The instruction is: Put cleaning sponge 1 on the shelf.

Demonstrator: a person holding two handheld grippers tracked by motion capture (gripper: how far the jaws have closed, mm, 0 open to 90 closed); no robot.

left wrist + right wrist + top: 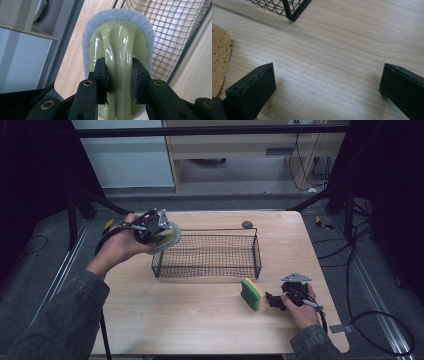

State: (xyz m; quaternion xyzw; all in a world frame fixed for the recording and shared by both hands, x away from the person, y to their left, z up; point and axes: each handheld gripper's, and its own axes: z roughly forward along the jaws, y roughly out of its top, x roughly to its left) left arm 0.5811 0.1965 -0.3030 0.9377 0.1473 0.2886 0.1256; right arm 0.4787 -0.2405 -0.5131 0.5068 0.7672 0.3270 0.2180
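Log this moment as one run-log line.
left gripper: shut on scrub pad's green handle, raised by wire basket's left end | right gripper: open, low over table | sponge: on table beside it

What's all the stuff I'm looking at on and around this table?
Table: one, pale wood, centre.
Wire basket: one, black, mid-table, nothing visible inside.
Sponge: one, green and yellow, near the basket's front right corner.
Small round thing: one, dark grey, far edge of the table.
Scrubber: one, pale green handle with a grey pad, held off the table beside the basket's left end.
Left gripper: one, black, clamped on the scrubber's handle.
Right gripper: one, black, jaws wide apart, low over the wood beside the sponge.
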